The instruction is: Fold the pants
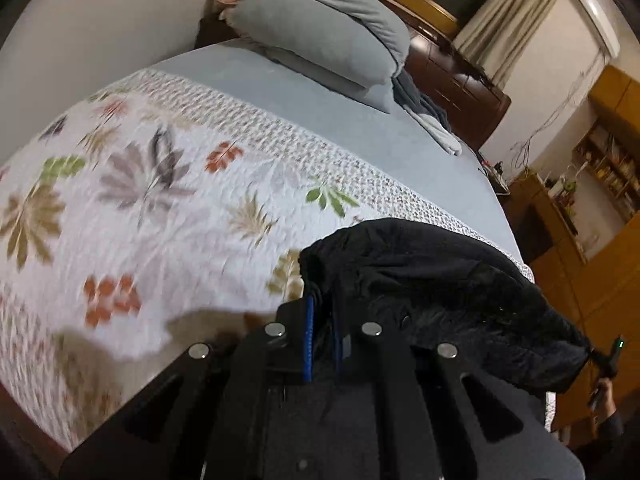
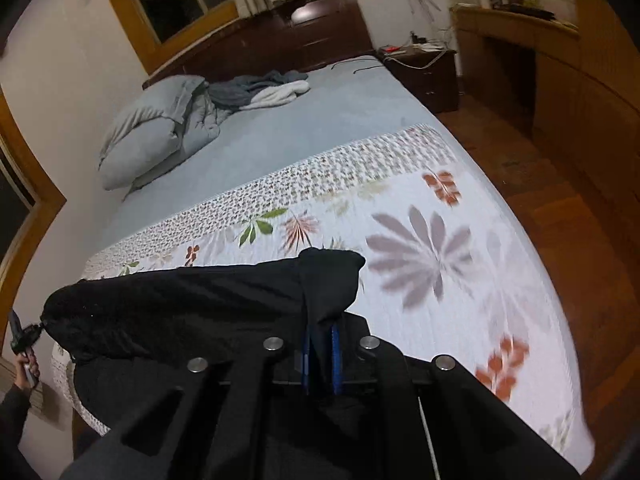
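Note:
The black pants [image 1: 440, 280] hang stretched between my two grippers above the near end of the bed. My left gripper [image 1: 322, 320] is shut on one end of the pants, with cloth pinched between its blue pads. My right gripper [image 2: 322, 336] is shut on the other end of the pants [image 2: 192, 304]. The cloth spans sideways and sags a little. In the left wrist view the right gripper [image 1: 608, 356] shows at the far right. In the right wrist view the left gripper [image 2: 24, 332] shows at the far left.
A white floral quilt [image 1: 160, 208] covers the near half of the bed, with a grey-blue sheet [image 2: 288, 128] beyond. A folded grey duvet [image 1: 320, 36] and loose clothes [image 2: 260, 88] lie near the dark headboard. A nightstand [image 2: 424, 72], wooden cabinets and wood floor [image 2: 560, 208] are on the right.

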`<state>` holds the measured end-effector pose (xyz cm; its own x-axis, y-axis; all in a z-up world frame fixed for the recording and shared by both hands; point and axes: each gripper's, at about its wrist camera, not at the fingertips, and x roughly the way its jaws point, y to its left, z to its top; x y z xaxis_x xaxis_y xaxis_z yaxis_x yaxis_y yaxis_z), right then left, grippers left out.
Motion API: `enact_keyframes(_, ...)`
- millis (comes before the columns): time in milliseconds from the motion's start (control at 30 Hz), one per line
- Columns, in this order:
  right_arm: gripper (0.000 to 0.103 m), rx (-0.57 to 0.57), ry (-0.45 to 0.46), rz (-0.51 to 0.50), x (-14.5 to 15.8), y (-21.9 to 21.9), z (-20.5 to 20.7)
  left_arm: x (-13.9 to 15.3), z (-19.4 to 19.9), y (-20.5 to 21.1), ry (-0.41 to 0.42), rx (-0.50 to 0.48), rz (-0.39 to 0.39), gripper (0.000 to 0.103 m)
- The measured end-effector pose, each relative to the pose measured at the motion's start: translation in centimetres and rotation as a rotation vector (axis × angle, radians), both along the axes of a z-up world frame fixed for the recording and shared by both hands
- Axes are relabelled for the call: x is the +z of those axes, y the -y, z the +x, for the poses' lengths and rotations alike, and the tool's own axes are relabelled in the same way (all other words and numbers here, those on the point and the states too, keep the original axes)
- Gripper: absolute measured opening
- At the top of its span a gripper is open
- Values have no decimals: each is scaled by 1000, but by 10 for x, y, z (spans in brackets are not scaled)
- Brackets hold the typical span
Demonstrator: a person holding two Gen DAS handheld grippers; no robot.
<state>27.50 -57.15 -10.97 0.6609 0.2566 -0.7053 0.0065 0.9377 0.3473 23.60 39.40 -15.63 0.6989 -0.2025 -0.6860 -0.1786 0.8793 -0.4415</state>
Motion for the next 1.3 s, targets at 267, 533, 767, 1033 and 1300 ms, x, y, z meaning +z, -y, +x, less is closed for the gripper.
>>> enact_keyframes(267,10,-41,-8,1,-19,-10,-86,-44,-75,-16,-59,88,-97,7)
enact_keyframes(533,15,-98,2,34,-32,-19,-144,-101,-119,-25,-171,163,-150,14)
enact_keyframes(767,39,-99,-8,27,-39,-41,-170,-137,-150,-34,-288,234,-161,10)
enact_keyframes(1033,76,-234,-36,124,-50,-29,-195,-101,-162,-20,-212,286,-73,44)
enact_keyframes(1300,86,-451,-139,637,-83,7,-239,-79,-120,41,-189,131,68,65)
